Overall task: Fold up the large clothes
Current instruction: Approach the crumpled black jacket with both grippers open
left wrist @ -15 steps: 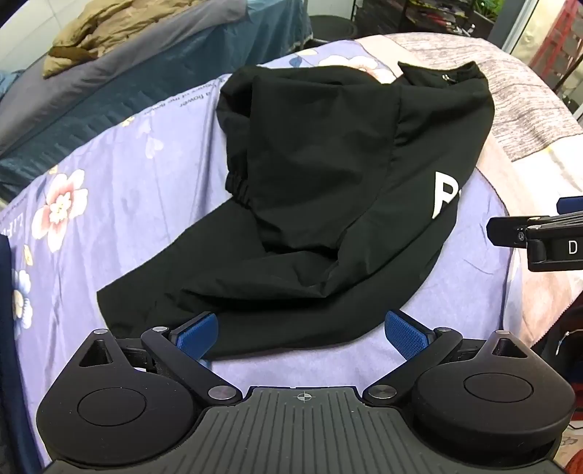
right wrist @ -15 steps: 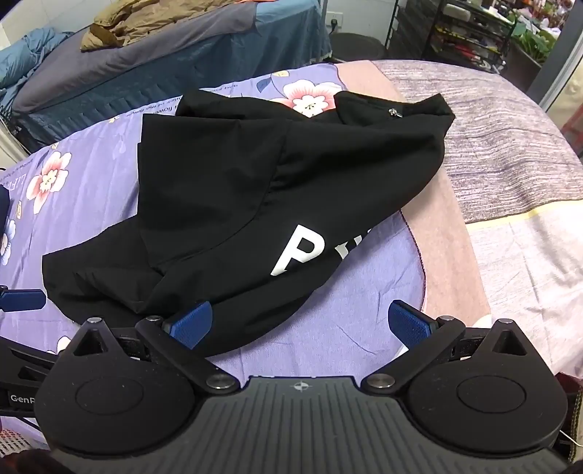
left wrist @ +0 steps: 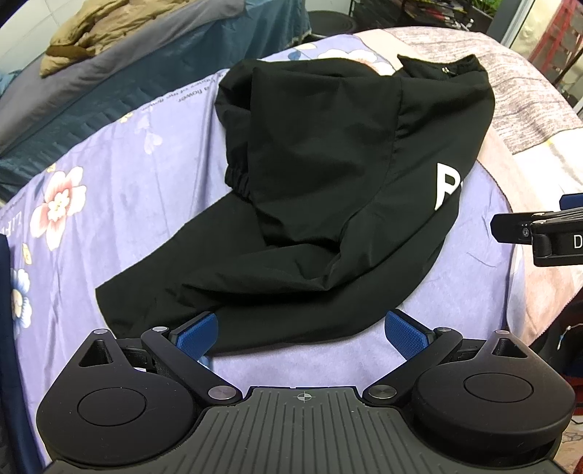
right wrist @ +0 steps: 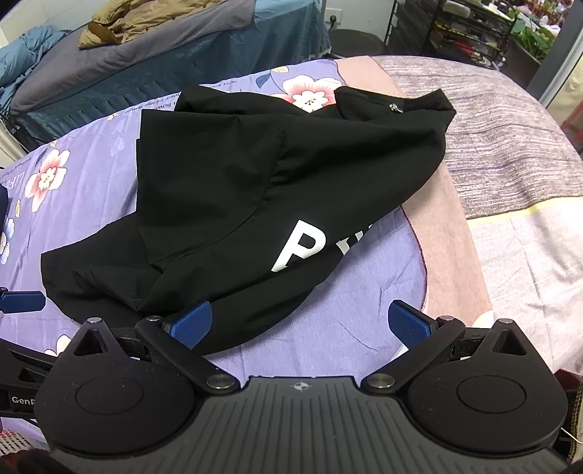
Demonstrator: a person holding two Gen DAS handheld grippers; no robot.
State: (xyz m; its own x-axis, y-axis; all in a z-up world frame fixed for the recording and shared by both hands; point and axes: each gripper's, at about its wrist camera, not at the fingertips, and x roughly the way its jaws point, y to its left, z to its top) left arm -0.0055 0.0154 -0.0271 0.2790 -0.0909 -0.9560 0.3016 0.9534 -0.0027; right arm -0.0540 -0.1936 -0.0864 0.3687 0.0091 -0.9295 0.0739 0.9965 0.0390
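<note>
White lettering [right wrist: 309, 248] on the black jacket [left wrist: 328, 189] is cut by a fold: only a "P" and a fragment beyond it are readable. Person holding the rigs isn't in view. Of the right gripper [right wrist: 302, 324] only a side sliver at the frame edge shows in the left view.

Left gripper [left wrist: 300, 330]: jaws spread wide, nothing pinched. Jacket's near hem lies just ahead of it, reaching its left blue pad [left wrist: 198, 330]; can't tell if they touch. Right gripper: also spread wide, empty; hem just ahead, overlapping toward its left pad, right pad over bare cloth.

Jacket lies crumpled, partly folded over itself, collar and zipper pull [right wrist: 395, 107] at the far end from both grippers.

Surface: purple floral sheet [left wrist: 109, 182], with a pink-grey striped blanket [right wrist: 492, 127] beyond on the right. Far left: second bed [right wrist: 145, 54] with a tan garment [right wrist: 120, 25]. Far right: metal shelving [right wrist: 466, 29].
</note>
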